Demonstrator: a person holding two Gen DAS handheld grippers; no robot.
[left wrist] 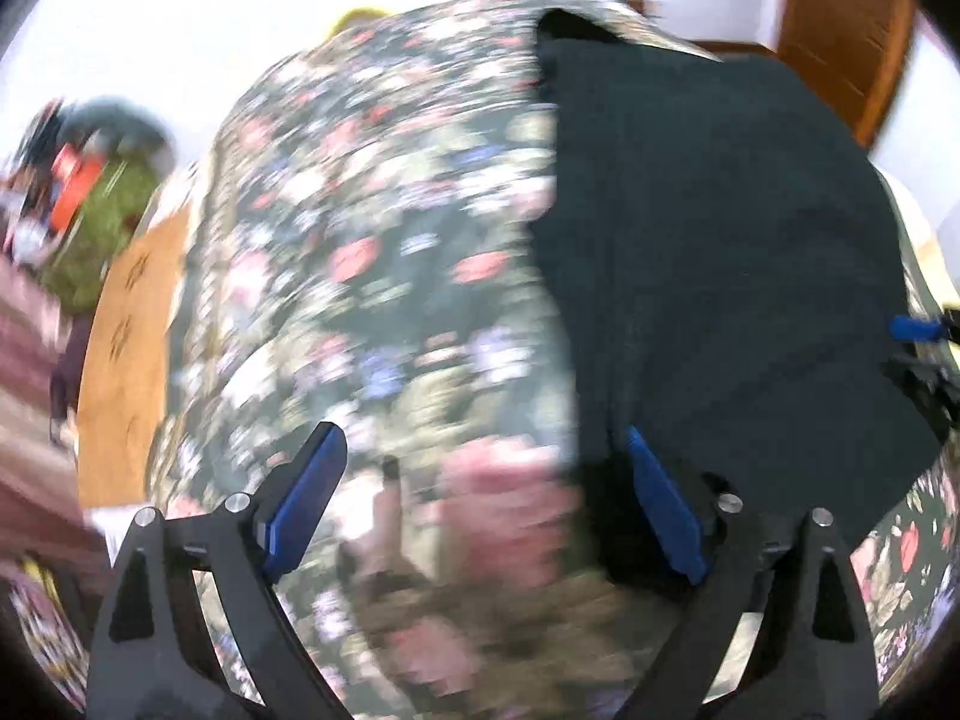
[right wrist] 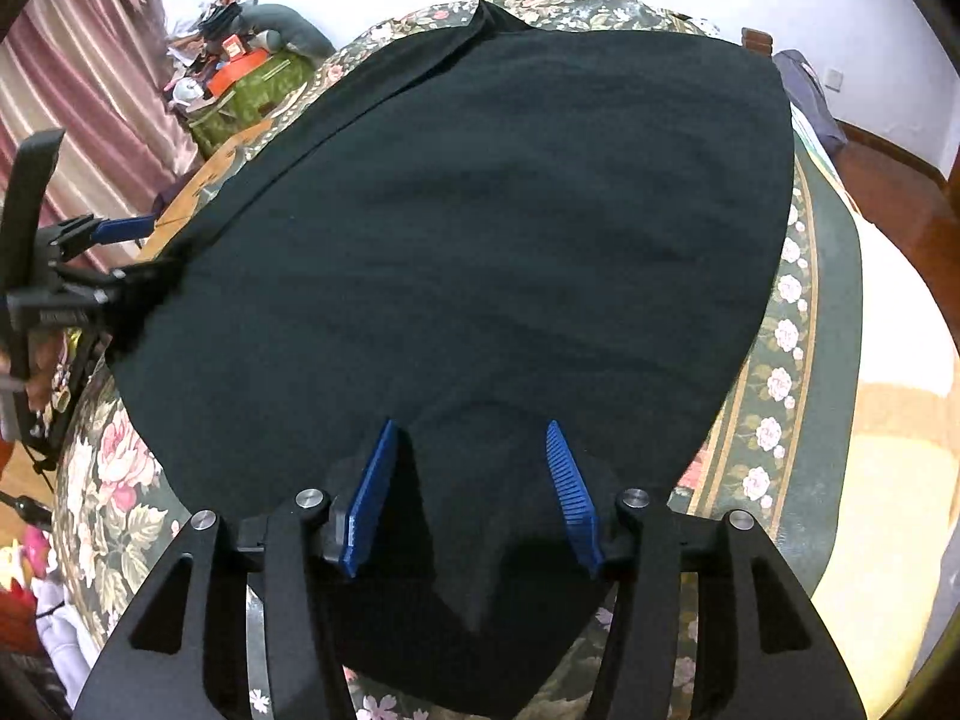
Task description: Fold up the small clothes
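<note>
A dark, near-black garment [right wrist: 480, 240] lies spread flat on a floral bedcover [right wrist: 114, 480]. My right gripper [right wrist: 471, 426] hovers over its near edge with the jaws apart. A raised fold of the dark cloth sits between them, and the blue pads [right wrist: 372, 492] do not press on it. In the blurred left wrist view, my left gripper [left wrist: 480, 438] stands wide open over the floral cover [left wrist: 372, 240] with nothing in it. Its right finger [left wrist: 660, 504] is over the left edge of the garment [left wrist: 720, 270]. The right wrist view shows the left gripper [right wrist: 141, 255] at the garment's left side.
A cluttered green-covered box with small items [right wrist: 240, 78] stands beyond the bed at the far left, beside pink curtains [right wrist: 78, 90]. A wooden floor [right wrist: 900, 204] and a wooden door [left wrist: 840, 30] lie to the right. An orange board [left wrist: 132, 330] lies by the bed's left edge.
</note>
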